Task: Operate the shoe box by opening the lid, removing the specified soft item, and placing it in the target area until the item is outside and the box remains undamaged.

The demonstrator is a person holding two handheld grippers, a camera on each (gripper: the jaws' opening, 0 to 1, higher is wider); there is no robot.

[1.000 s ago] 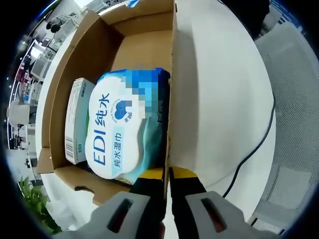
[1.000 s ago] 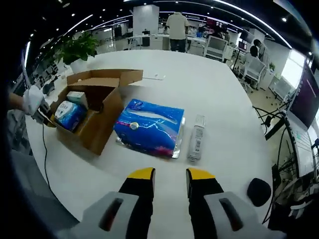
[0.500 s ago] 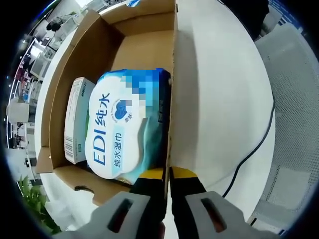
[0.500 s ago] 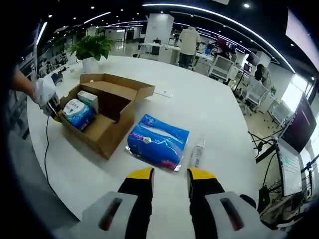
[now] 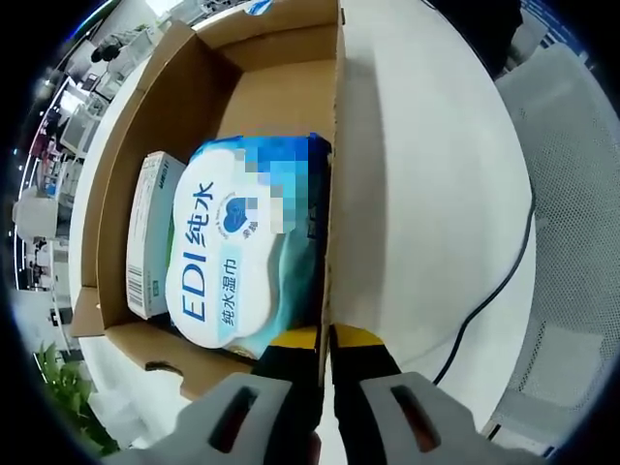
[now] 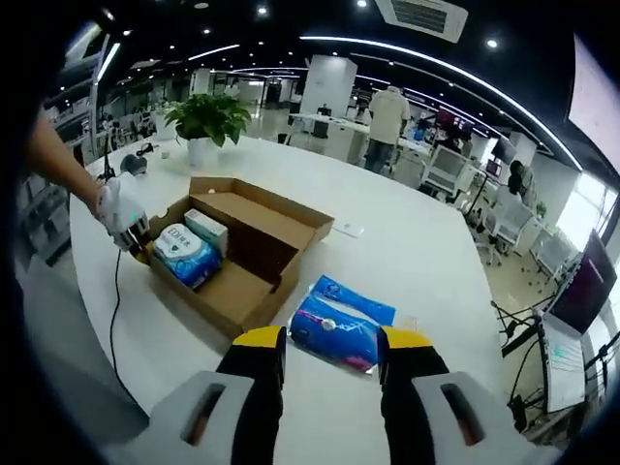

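Left gripper point(image 5: 325, 339): jaws closed on the near side wall of the cardboard box point(image 5: 281, 87), pinching the thin edge. In the right gripper view the same gripper, held in a gloved hand point(image 6: 118, 205), sits at the left end of the box.

Box contents, left to right in the left gripper view: a small white carton point(image 5: 147, 232) against the far wall, then a pack of wet wipes point(image 5: 242, 247) lying flat and pressed against the pinched wall. The rest of the floor is bare cardboard. The lid is open; its flap lies out to the side.

Just right of the box on the white surface point(image 6: 387, 252) lies a blue soft pack point(image 6: 341, 322), already outside and close to the box wall. I judge this to be the removed soft item, though I cannot confirm it is the specified one.

Right gripper point(image 6: 322, 341): jaws apart, empty, held above the surface short of the blue pack.

Risks from here:
- A hard pull on the pinched wall could crease or tear the cardboard.
- Lifting that wall could tip the box and slide the wipes and carton.
- A black cable point(image 5: 489, 291) trails over the surface near the left gripper; it could snag.
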